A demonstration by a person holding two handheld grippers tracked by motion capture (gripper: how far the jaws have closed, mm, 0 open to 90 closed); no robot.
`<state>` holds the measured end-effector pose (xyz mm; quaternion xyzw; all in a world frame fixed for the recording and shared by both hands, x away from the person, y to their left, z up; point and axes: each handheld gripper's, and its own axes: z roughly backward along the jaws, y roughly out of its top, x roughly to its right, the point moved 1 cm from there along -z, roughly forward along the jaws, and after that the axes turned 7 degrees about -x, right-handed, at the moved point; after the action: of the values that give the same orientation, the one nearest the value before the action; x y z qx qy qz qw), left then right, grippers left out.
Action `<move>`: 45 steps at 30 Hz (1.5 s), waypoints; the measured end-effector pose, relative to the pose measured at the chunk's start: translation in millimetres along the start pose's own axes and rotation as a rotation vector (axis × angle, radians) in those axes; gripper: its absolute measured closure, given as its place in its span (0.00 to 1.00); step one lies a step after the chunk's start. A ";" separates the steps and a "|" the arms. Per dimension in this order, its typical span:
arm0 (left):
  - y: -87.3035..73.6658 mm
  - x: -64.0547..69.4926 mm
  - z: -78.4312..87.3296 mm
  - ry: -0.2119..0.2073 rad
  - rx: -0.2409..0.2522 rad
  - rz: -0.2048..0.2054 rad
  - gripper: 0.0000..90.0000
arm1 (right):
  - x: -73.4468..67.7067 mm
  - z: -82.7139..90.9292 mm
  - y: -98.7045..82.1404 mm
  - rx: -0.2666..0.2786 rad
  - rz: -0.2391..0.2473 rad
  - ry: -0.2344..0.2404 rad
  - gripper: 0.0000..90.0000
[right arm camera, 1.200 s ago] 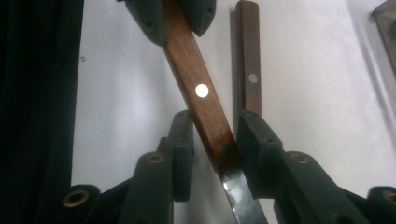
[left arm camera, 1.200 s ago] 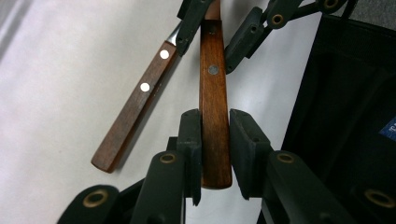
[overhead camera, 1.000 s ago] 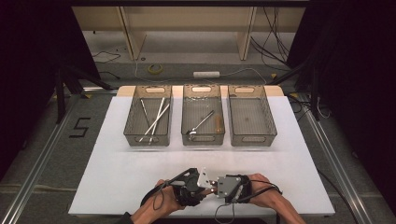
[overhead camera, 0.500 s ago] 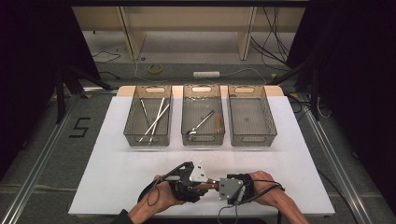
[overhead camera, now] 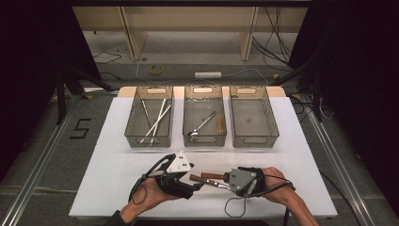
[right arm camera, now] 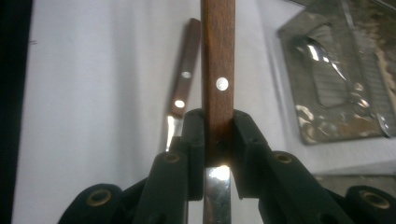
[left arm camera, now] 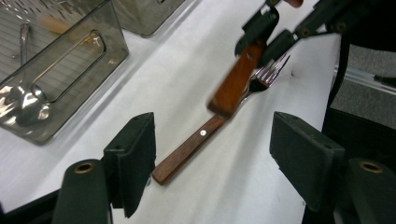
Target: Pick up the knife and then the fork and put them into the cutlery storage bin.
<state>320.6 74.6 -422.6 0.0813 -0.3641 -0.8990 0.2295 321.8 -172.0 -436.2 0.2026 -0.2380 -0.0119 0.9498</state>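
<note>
While clamped in the right gripper (right arm camera: 217, 135), brown wooden-handled utensil (right arm camera: 217, 60), one silver rivet

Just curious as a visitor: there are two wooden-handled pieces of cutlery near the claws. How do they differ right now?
The held utensil is clamped in the right claw and lifted off the table; the fork lies flat on the white table, ungripped, in front of the open left claw. The fork shows its tines; the held utensil's metal end is hidden. Both have brown riveted wooden handles.

three trays (overhead camera: 248, 140) stand side by side behind a fork (left arm camera: 201, 137).
</note>
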 end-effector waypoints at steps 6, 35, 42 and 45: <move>-13.1 -11.4 6.7 -0.014 0.031 0.062 0.29 | 18.8 5.2 -9.0 0.010 -0.124 -0.023 0.86; -38.8 -24.3 25.0 0.007 0.118 0.167 0.23 | 137.1 18.2 -17.5 0.143 -0.707 -0.064 0.86; -40.2 -25.2 29.1 0.001 0.173 0.196 0.22 | 158.8 13.5 -14.3 0.137 -0.749 -0.098 0.86; -40.6 -25.6 30.9 0.009 0.192 0.199 0.22 | 165.4 9.2 -13.4 0.129 -0.768 -0.103 0.86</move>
<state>319.1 131.3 -428.9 0.0704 -0.4539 -0.8324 0.3101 465.1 -207.5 -360.1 0.3353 -0.1925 -0.3618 0.8483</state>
